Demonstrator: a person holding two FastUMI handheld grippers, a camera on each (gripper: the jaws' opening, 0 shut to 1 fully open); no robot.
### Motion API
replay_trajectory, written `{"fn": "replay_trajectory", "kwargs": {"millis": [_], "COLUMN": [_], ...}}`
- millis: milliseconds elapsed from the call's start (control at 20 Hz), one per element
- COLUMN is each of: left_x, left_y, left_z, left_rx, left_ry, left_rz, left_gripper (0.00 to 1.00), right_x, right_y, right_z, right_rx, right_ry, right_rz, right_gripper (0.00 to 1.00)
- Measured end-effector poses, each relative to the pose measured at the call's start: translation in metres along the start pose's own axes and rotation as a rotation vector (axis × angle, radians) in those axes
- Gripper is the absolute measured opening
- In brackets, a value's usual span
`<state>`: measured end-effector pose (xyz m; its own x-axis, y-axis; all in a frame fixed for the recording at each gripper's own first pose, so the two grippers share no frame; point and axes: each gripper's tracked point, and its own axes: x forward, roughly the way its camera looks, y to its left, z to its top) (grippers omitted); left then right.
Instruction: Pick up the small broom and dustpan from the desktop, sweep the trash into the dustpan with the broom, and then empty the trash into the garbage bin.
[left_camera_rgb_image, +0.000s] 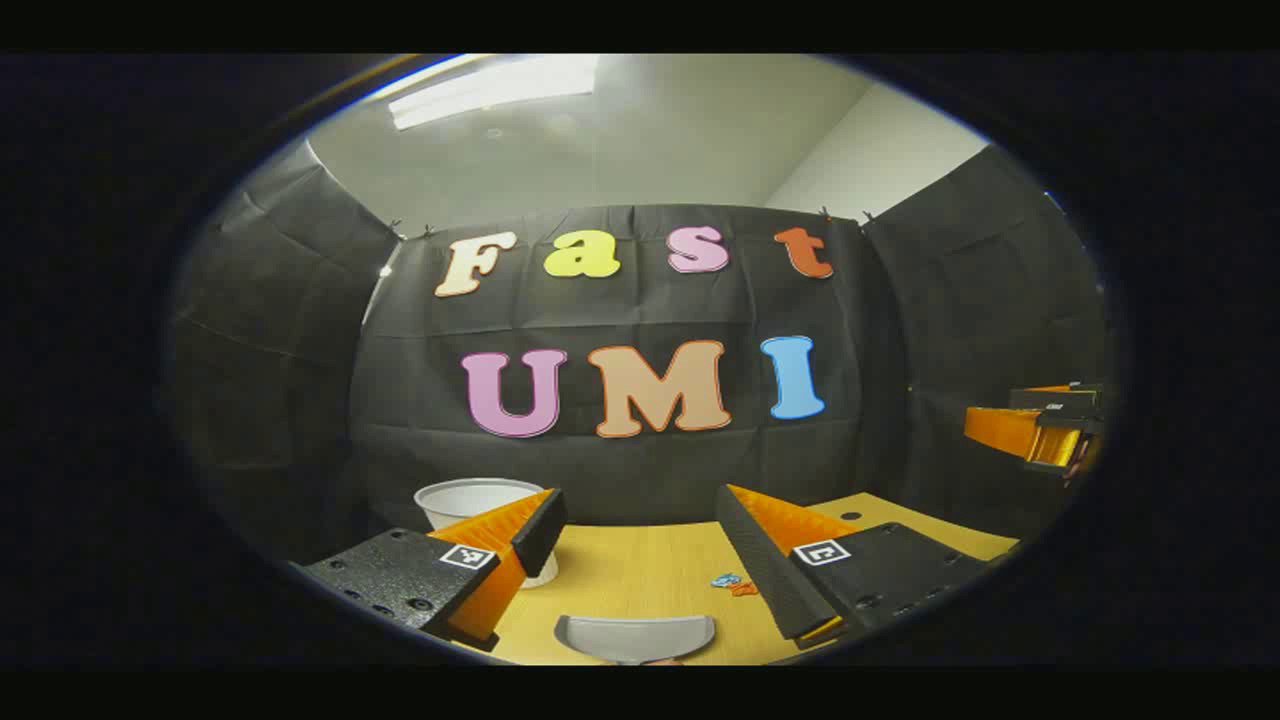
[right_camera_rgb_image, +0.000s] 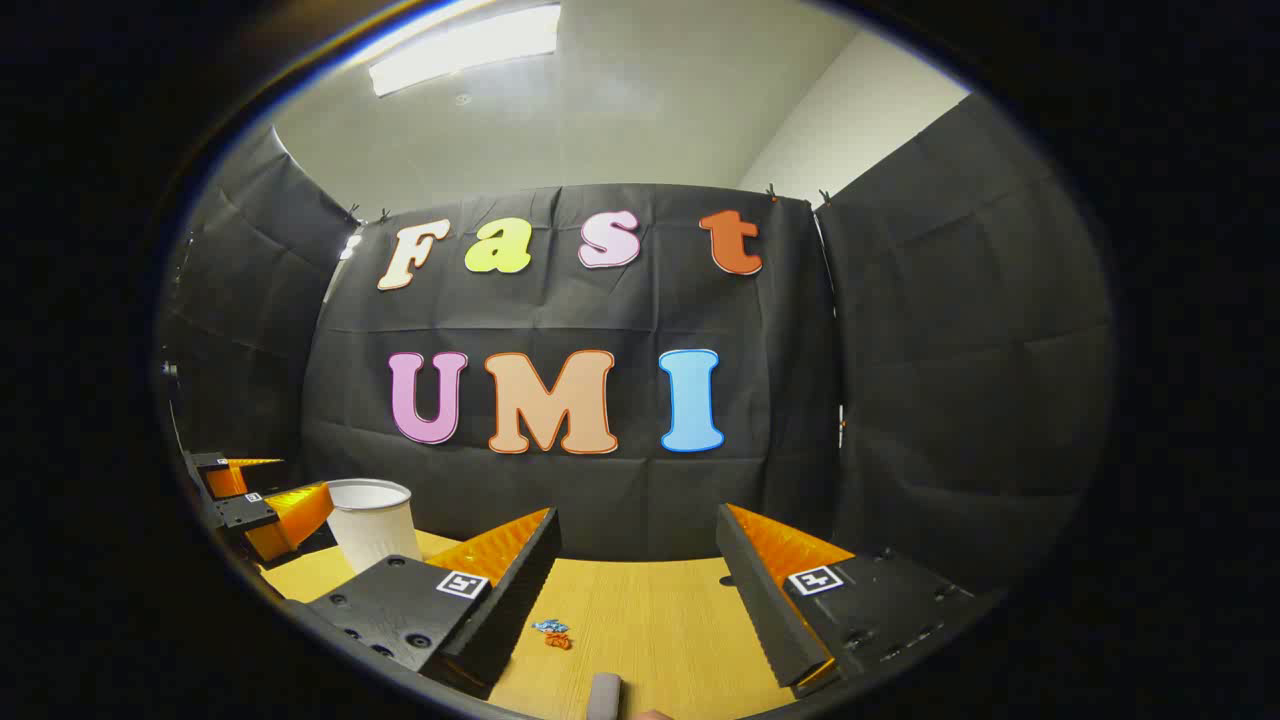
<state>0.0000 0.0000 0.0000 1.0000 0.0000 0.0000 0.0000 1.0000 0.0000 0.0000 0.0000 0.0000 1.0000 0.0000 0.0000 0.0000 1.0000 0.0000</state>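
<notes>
stage: start, nothing picked up | left tongs (left_camera_rgb_image: 640, 545) wide, empty, above dustpan (left_camera_rgb_image: 635, 637) | right tongs (right_camera_rgb_image: 635, 570) wide, empty, above broom handle (right_camera_rgb_image: 604, 697) | trash (right_camera_rgb_image: 553, 632) unswept on counter (right_camera_rgb_image: 660, 610) | bin (right_camera_rgb_image: 372, 520) waiting

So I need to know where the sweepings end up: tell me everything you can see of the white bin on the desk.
The white ribbed plastic garbage bin is a small round tub that narrows toward its base, standing upright and open-topped on the light wooden desktop, near the black cloth wall. Its inside cannot be seen. In the left gripper view the left gripper's finger overlaps it; whether they touch I cannot tell. The small coloured trash scraps lie apart from it.
</notes>
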Motion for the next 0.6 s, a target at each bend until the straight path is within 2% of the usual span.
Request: {"fn": "replay_trajectory", "kwargs": {"millis": [200, 250, 300, 350, 500, 550, 600], "left_x": [0.003, 0.004, 0.006, 0.007, 0.008, 0.009, 0.011], "left_y": [-0.001, -0.001, -0.002, -0.004, -0.006, -0.007, -0.009], "left_z": [-0.001, -0.001, -0.002, -0.001, -0.002, 0.000, -0.001], "left_rx": [0.000, 0.001, 0.001, 0.001, -0.001, -0.003, -0.005], "left_ry": [0.003, 0.005, 0.006, 0.007, 0.008, 0.006, 0.006], "left_rz": [0.002, 0.002, 0.001, 0.000, -0.002, -0.002, -0.003], "left_gripper": [0.95, 0.92, 0.95, 0.92, 0.95, 0.92, 0.95], "right_x": [0.005, 0.005, 0.006, 0.007, 0.010, 0.011, 0.011], "right_y": [-0.003, -0.003, -0.003, -0.005, -0.006, -0.007, -0.009], "right_z": [-0.001, 0.000, 0.000, 0.000, -0.003, -0.003, -0.001], "right_rx": [0.004, 0.005, 0.006, 0.005, 0.011, 0.012, 0.010], "right_ry": [0.004, 0.003, 0.004, 0.006, 0.019, 0.019, 0.016], "right_rz": [-0.004, -0.002, 0.000, -0.001, 0.006, 0.005, 0.004], "right_gripper": [0.92, 0.92, 0.92, 0.92, 0.92, 0.93, 0.92]}}
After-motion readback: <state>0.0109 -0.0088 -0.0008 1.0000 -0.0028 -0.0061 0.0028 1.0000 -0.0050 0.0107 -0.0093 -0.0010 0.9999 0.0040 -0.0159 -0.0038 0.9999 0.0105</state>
